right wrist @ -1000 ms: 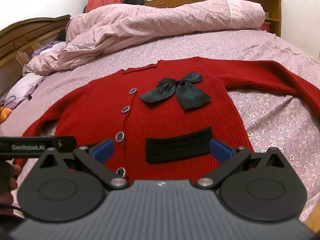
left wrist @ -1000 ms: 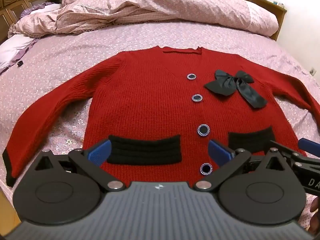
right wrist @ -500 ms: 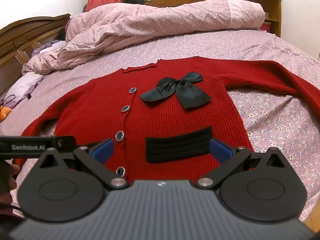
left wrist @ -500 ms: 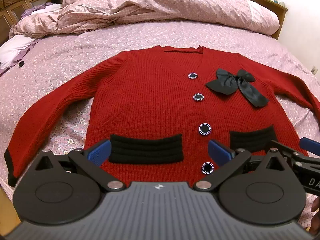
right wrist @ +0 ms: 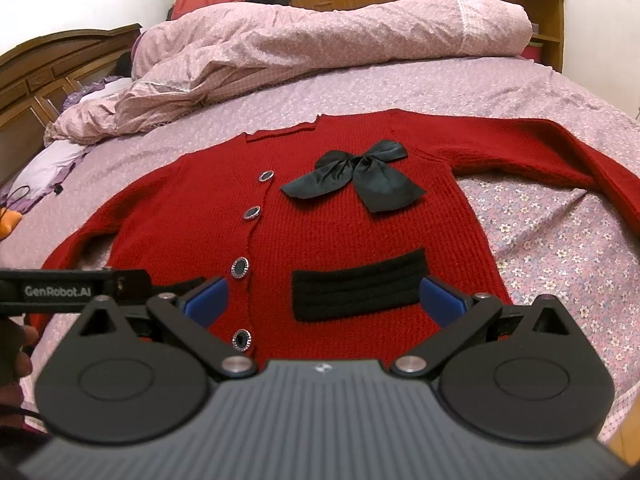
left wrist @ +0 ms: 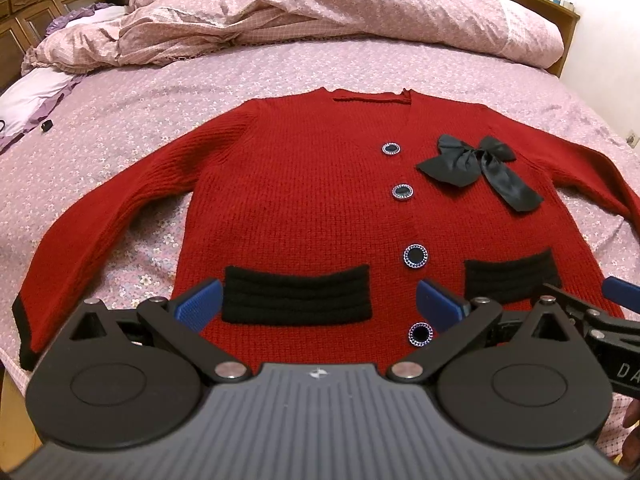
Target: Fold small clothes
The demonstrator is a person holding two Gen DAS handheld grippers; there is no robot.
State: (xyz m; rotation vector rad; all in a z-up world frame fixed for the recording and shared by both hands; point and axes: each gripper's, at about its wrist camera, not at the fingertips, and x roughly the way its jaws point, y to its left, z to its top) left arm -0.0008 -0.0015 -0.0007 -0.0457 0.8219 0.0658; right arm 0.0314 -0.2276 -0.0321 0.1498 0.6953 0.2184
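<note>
Pink floral bedsheet (left wrist: 168, 92) carries the red cardigan (left wrist: 304, 200), spread flat mid-frame. You hold left gripper (left wrist: 318, 306) and right gripper (right wrist: 324, 298) level above its hem — both jaws released, grasping nothing.

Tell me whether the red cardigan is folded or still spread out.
Spread out. The red cardigan lies flat, front up, on the bed, both sleeves stretched sideways, all four buttons showing, no fold anywhere.
</note>
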